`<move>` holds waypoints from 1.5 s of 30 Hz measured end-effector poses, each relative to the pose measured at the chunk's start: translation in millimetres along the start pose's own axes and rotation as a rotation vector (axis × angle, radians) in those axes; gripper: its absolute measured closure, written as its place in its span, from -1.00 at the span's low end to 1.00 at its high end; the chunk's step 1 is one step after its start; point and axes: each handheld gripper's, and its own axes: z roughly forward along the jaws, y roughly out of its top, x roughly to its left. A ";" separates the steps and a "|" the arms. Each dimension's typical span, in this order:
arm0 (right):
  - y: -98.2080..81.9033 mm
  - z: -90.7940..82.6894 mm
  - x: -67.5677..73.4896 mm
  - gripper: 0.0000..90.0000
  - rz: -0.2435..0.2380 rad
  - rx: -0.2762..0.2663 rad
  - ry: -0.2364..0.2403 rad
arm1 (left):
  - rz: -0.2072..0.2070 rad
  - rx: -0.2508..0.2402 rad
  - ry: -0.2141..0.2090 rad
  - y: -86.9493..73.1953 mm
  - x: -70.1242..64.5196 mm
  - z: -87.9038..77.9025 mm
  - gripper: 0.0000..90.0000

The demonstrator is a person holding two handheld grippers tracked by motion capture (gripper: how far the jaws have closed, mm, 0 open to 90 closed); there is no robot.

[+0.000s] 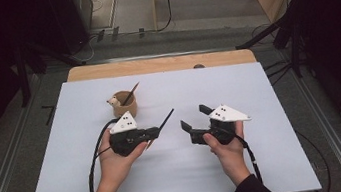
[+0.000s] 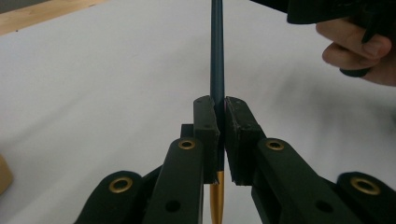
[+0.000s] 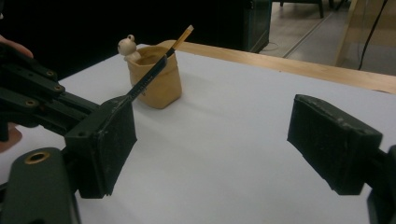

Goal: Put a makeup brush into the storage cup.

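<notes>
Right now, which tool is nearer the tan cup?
Left. The left tool, shut on a dark pencil, sits just in front of the tan cup; the open right tool is farther off to the cup's right.

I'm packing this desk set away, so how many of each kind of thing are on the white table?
Tan cup: 1
Small white animal figure at the cup's rim: 1
Pencils: 2, a dark blue pencil in the left gripper and a brown pencil in the cup
Total: 4
</notes>
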 end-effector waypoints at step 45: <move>-10.3 12.6 14.3 0.90 0.467 -0.043 0.261 | 0.053 -0.074 0.005 -2.6 -34.7 22.6 0.88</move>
